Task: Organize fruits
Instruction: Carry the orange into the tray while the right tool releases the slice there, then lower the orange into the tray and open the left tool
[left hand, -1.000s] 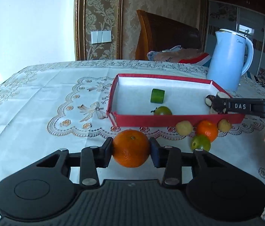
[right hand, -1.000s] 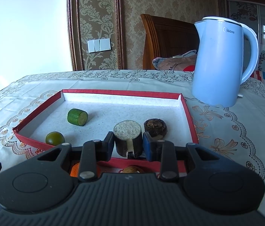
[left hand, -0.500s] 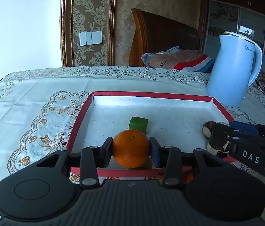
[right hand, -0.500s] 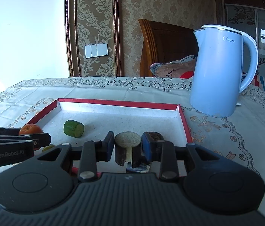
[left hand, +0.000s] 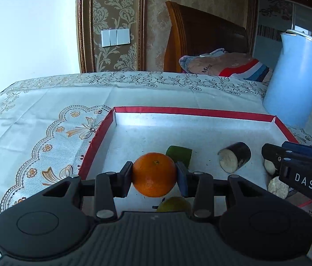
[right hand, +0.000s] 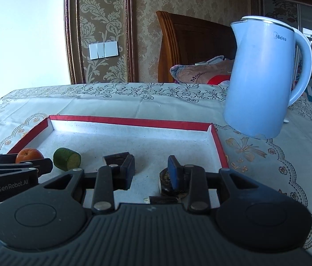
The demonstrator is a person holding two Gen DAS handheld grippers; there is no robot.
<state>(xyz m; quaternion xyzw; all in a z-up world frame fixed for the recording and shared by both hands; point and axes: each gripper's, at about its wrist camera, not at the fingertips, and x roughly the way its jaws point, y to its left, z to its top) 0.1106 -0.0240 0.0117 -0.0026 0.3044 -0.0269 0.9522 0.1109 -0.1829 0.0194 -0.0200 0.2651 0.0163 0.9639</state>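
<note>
Left claw (left hand: 155, 177) clamped on the orange (left hand: 154, 177), held just above the white floor of the red-rimmed tray (left hand: 191, 111) near its front left, with a yellow-green fruit (left hand: 173, 204) directly beneath and a green cylinder piece (left hand: 181, 154) just behind. Right claw (right hand: 150, 170) spread apart and holding nothing, over the tray's right half beside a dark round piece (right hand: 167, 182). Likely trouble on release: landing on the fruit below and rolling off it, either knocking the green piece or bumping the dark-skinned, pale-faced cylinder (left hand: 234, 160) lying to the right. Also possible: a clash between the two claws, near each other over the tray. No real long axis on the orange, being close to a sphere; stem dimple facing the camera and a little upward, so free to roll any way once let go. Blue kettle (right hand: 264, 77) well behind on the tabletop (left hand: 45, 115), out of harm.
</note>
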